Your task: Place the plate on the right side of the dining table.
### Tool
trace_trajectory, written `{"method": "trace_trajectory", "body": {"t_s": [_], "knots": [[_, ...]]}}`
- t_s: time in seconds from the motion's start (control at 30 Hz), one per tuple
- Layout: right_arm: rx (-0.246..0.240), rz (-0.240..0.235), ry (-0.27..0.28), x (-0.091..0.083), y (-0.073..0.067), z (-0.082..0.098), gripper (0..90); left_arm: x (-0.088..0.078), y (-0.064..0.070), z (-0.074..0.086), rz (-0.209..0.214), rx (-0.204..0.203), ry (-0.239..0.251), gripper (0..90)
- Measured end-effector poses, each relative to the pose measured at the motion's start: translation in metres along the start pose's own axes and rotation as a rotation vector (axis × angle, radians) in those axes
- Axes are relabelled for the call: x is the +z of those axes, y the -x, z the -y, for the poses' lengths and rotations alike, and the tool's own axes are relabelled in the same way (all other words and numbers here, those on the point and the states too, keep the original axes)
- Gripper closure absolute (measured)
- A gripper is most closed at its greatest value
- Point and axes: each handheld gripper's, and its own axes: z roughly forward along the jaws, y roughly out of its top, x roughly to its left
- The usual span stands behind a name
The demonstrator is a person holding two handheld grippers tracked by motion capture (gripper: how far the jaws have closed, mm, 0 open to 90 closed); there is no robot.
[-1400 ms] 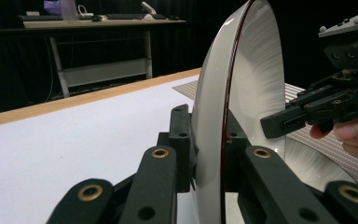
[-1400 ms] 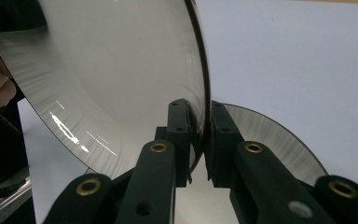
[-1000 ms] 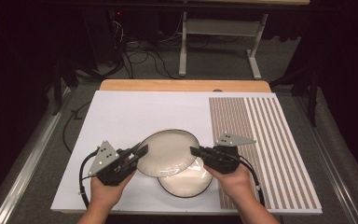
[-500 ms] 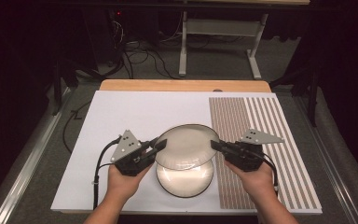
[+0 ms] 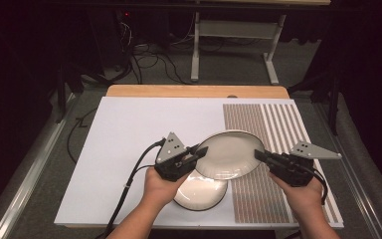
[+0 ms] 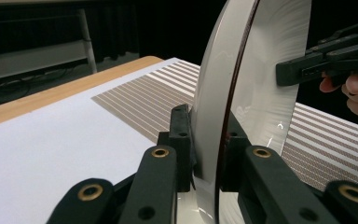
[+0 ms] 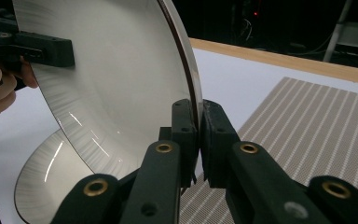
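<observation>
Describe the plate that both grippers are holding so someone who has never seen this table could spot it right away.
Start at the white mat covering the table, then go to its near edge where the striped placemat begins. Two cream plates with dark rims are there: the held plate is the upper one, lifted and tilted, its rim pinched between the left gripper and the right gripper, while the other plate lies flat beneath it.
</observation>
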Motion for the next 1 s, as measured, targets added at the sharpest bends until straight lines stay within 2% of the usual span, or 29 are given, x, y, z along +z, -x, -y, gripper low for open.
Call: {"method": "trace_trajectory", "body": {"t_s": [0.23, 0.33, 0.47, 0.63, 0.7, 1.0], "knots": [[0.026, 0.042, -0.005, -0.015, 0.015, 0.01, 86.9, 0.025, 0.01, -0.004, 0.02, 0.017, -0.039, 80.1], [0.022, 0.062, -0.006, -0.022, 0.021, 0.013, 86.9, 0.035, 0.013, -0.005, 0.033, 0.019, -0.045, 80.0], [0.043, 0.086, 0.0, -0.032, 0.027, 0.018, 87.0, 0.048, 0.018, -0.006, 0.049, 0.019, -0.055, 79.9], [0.047, 0.12, 0.008, -0.041, 0.036, 0.023, 86.9, 0.062, 0.022, -0.008, 0.062, 0.012, -0.063, 79.7], [0.053, 0.134, 0.01, -0.045, 0.039, 0.025, 87.0, 0.073, 0.024, -0.009, 0.072, 0.011, -0.077, 79.4], [0.093, 0.182, -0.004, -0.053, 0.057, 0.038, 87.1, 0.104, 0.028, -0.009, 0.081, -0.001, -0.126, 78.5]]}}
